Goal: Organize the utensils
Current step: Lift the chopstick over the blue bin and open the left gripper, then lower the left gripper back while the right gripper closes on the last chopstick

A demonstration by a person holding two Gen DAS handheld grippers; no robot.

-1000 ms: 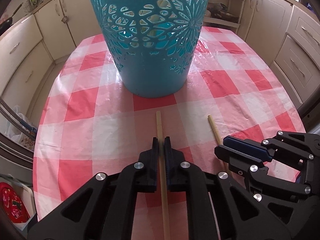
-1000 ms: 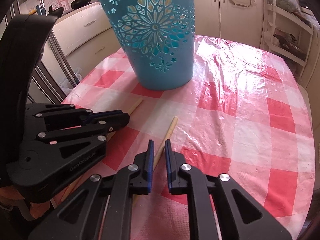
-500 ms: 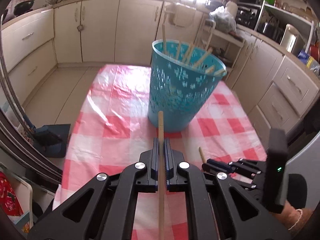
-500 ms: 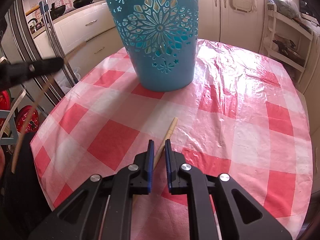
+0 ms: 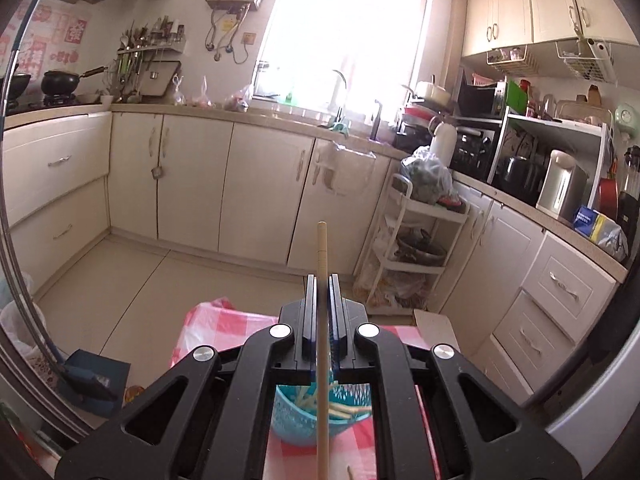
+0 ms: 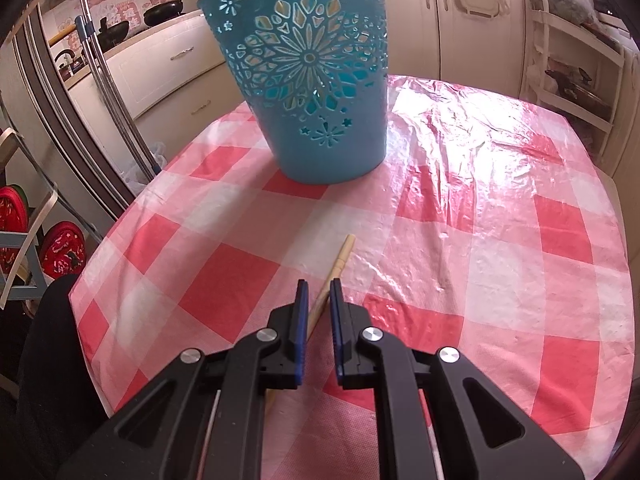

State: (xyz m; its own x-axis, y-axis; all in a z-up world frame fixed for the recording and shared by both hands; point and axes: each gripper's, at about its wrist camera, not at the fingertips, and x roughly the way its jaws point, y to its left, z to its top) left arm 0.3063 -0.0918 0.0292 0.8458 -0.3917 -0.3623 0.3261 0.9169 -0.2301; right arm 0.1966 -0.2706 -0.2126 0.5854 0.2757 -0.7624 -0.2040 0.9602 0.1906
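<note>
Step in hand, as judged: one chopstick is being carried to the basket while a second is lined up for pickup.

Left gripper (image 5: 321, 280): jaws are clamped on a wooden chopstick (image 5: 322, 248), held roughly upright, its end projecting past the fingertips. Below it, seen through the gripper frame, the blue basket (image 5: 288, 420) is open-mouthed with several chopsticks already inside; an exact count cannot be made. Next move, as judged: the stick is to be lowered over the mouth and released.

Right gripper (image 6: 319, 284): jaws are slightly parted, straddling a second chopstick (image 6: 340, 258) that lies flat on the red-checked tablecloth (image 6: 500, 280); contact is not evident. Closing on it appears to be required next.

Farther off, the basket (image 6: 316, 92) stands upright on the cloth, well apart from the lying stick.

Count: grippers, two; basket, one; chopsticks outside the basket, two.
</note>
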